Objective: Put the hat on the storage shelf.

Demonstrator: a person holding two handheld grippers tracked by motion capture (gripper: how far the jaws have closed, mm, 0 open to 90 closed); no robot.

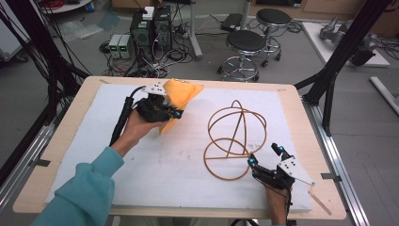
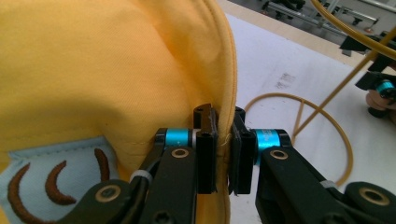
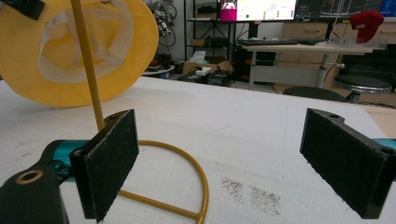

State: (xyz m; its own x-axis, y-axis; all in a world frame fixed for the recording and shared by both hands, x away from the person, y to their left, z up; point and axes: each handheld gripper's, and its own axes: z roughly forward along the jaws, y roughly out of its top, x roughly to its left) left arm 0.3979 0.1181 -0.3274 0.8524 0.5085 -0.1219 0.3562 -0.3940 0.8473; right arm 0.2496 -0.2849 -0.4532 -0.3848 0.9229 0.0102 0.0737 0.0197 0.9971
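**Yellow hat held up, wire stand on the table**

Nearest, the right gripper [image 1: 265, 156] rests on the white padded table top [image 1: 155, 174], jaws spread wide, empty, beside the golden wire-hoop stand [image 1: 234, 141]. Farther back, the left gripper [image 2: 225, 154] is clamped on the brim of the yellow fabric bucket hat [image 1: 181, 96], lifted off the table.

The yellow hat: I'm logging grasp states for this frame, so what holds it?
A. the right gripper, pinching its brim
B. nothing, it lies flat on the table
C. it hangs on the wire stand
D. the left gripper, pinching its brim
D: the left gripper has its jaws closed on the brim of the yellow hat, while the right gripper sits open by the wire stand.
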